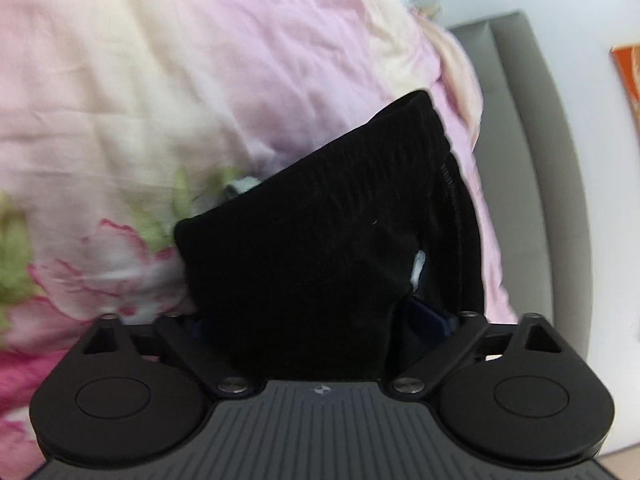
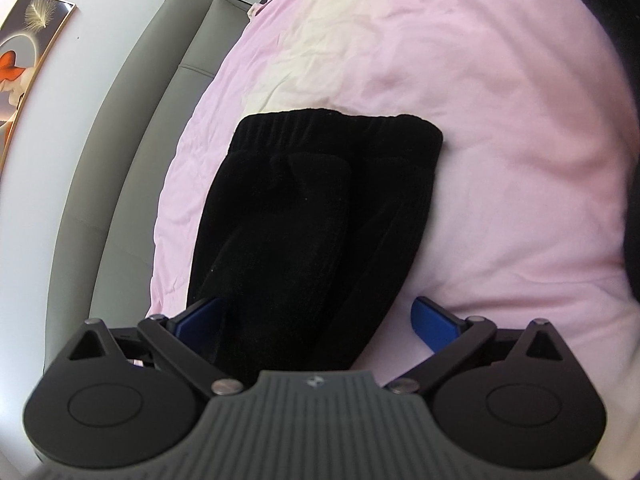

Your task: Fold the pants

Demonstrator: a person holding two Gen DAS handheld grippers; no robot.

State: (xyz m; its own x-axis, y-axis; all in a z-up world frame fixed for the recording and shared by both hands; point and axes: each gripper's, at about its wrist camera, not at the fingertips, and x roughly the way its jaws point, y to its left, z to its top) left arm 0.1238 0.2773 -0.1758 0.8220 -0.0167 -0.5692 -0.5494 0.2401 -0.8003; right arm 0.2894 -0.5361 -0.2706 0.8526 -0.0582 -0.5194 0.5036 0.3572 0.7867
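Bed sheet (image 2: 500,140): pink and cream, wrinkled, fills most of both views. In the left wrist view it carries a printed pink flower (image 1: 100,268) with green leaves, blurred there.

Headboard (image 2: 132,160): grey, padded, runs along the far edge of the bed in both views, against a white wall. A framed picture (image 2: 24,60) hangs on that wall.

Pants (image 2: 316,208): black, soft ribbed fabric, lying on the sheet as a folded bundle. Elastic waistband at the far end, the length running back toward the right gripper. A top layer is doubled over the lower one, its rounded edge just short of the waistband.

Right gripper (image 2: 324,320): jaws wide apart. The left blue finger (image 2: 200,316) is touching the near end of the pants, partly hidden by the fabric. The right blue finger (image 2: 434,324) is clear of the cloth, over bare sheet. Nothing clamped.

Left gripper (image 1: 316,328): black fabric fills the space between the linkage arms and hides the fingers almost wholly; only a sliver of blue shows at right. Cannot tell how far apart the jaws stand, or whether they grip the cloth. A small white tag (image 1: 418,266) shows at the fabric's right side.
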